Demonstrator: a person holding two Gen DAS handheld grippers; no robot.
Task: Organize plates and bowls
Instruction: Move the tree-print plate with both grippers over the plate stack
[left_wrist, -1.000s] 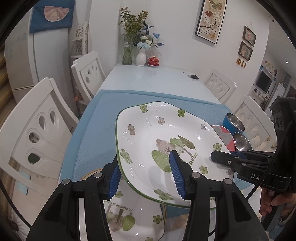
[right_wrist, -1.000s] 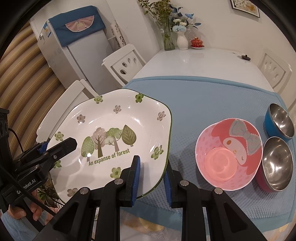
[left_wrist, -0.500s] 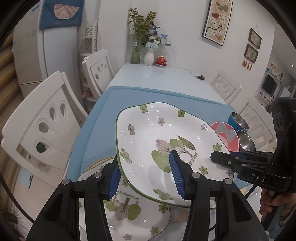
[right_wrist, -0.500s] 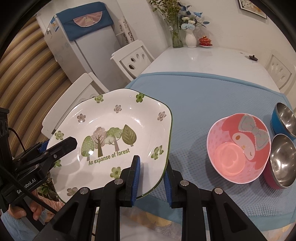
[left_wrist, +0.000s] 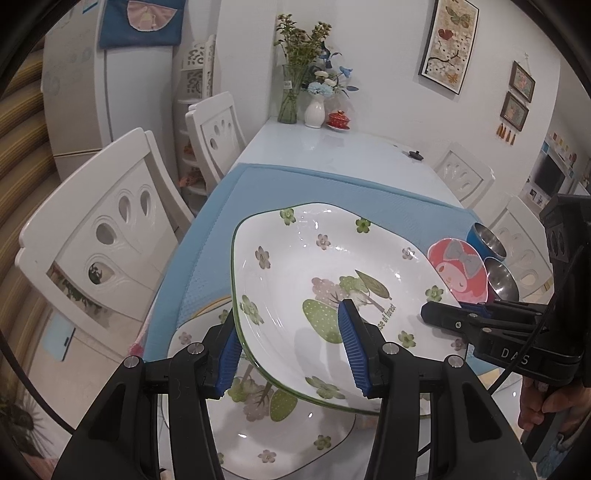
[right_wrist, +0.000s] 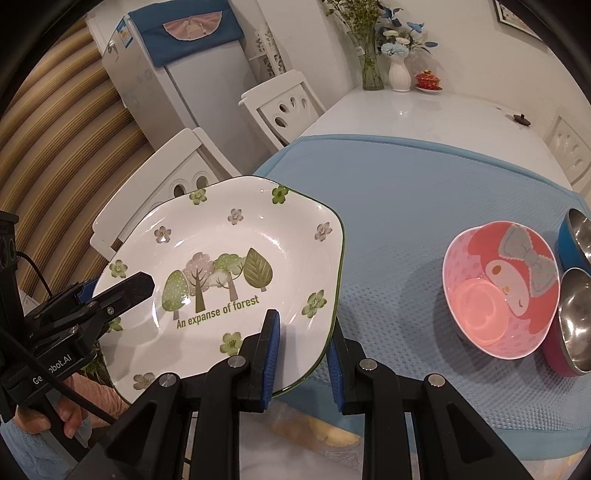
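A white plate (left_wrist: 325, 280) (right_wrist: 229, 236) printed with trees and flowers hangs tilted over the table's near left corner, carried by both grippers. My left gripper (left_wrist: 290, 332) (right_wrist: 140, 284) is shut on its left rim, one pad inside the plate and one under it. On the near right rim my right gripper (right_wrist: 303, 354) (left_wrist: 443, 317) is shut too. Directly under the carried plate lies a second plate (left_wrist: 295, 435) with the same print. A pink cartoon bowl (right_wrist: 502, 288) (left_wrist: 458, 269) stands on the blue mat (right_wrist: 424, 192) to the right.
Two steel bowls, one blue outside (right_wrist: 578, 232) and one red outside (right_wrist: 576, 317), stand against the pink bowl's right side. White chairs (left_wrist: 110, 240) line the table's left edge. Vases (left_wrist: 314, 110) and a red lidded cup (left_wrist: 338, 120) stand at the far end.
Both grippers have carried the plate a little to the left, away from the bowls, and more of the lower plate now shows beneath it. Neither grip has changed.
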